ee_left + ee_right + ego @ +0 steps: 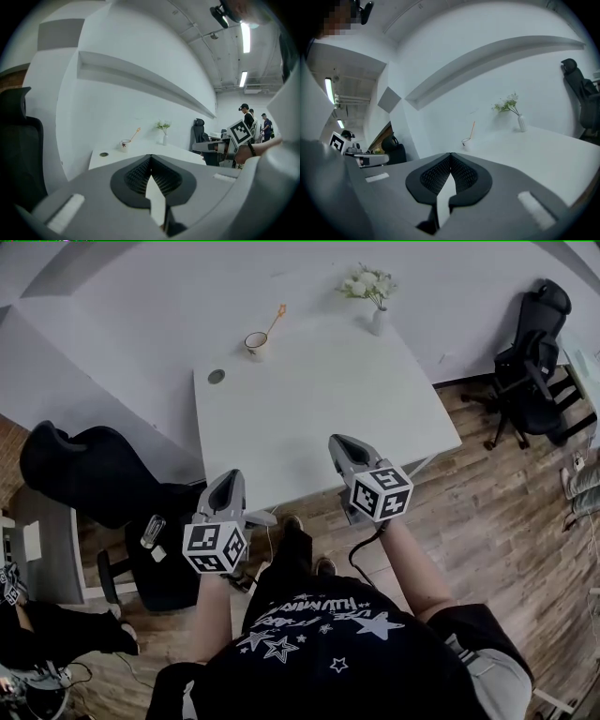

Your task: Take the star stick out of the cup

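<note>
A small white cup (256,343) stands at the far left of the white table (319,418), with an orange star stick (276,319) leaning out of it to the right. The cup (125,145) and the stick (135,134) also show small and distant in the left gripper view, and the cup (466,141) with its stick (472,130) in the right gripper view. My left gripper (226,491) is shut and empty at the table's near left edge. My right gripper (340,448) is shut and empty over the near right part of the table. Both are far from the cup.
A white vase of flowers (375,298) stands at the table's far right. A round cable hole (217,376) lies left of the cup. Black office chairs stand at the left (89,479) and far right (534,362). Wooden floor surrounds the table.
</note>
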`<state>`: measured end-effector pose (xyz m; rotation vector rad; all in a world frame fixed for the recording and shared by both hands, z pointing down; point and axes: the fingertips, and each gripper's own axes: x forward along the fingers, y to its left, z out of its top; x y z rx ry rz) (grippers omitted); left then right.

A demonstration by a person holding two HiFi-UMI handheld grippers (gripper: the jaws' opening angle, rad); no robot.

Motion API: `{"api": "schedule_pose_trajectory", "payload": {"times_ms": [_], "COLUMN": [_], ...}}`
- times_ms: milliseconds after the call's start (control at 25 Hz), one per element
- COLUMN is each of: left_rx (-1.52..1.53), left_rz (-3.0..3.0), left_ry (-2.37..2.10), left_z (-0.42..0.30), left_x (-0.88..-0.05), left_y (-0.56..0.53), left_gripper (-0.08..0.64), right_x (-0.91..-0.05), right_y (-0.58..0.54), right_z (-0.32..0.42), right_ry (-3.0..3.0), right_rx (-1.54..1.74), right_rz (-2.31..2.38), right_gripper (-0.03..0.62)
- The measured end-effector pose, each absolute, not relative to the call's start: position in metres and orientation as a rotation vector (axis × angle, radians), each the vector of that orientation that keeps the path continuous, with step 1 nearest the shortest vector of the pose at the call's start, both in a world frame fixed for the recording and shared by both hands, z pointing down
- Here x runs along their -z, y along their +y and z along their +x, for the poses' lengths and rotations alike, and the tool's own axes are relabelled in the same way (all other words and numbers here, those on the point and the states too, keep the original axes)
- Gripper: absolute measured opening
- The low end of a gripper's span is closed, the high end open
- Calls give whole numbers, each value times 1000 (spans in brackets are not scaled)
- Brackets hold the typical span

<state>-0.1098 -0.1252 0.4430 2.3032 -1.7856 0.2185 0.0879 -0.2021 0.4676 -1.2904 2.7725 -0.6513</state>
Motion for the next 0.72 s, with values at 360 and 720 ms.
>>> {"api": "schedule_pose_trajectory", "payload": {"times_ms": [360,720], "left_rx": [-196,-170], "left_rz": [2331,2350], "left_ry": [-1759,-1743], "left_z": [-120,-146], "left_x": [-445,-437], "left_y": [-189,-290], "left_gripper": [3,3], "right_x": [-465,-453], "right_y": [-258,-365], "right_z": [86,62], "right_ry": [2768,2741], "right_rx": [637,688], "right_rz": [-1329,-1363], "right_gripper": [17,17]}}
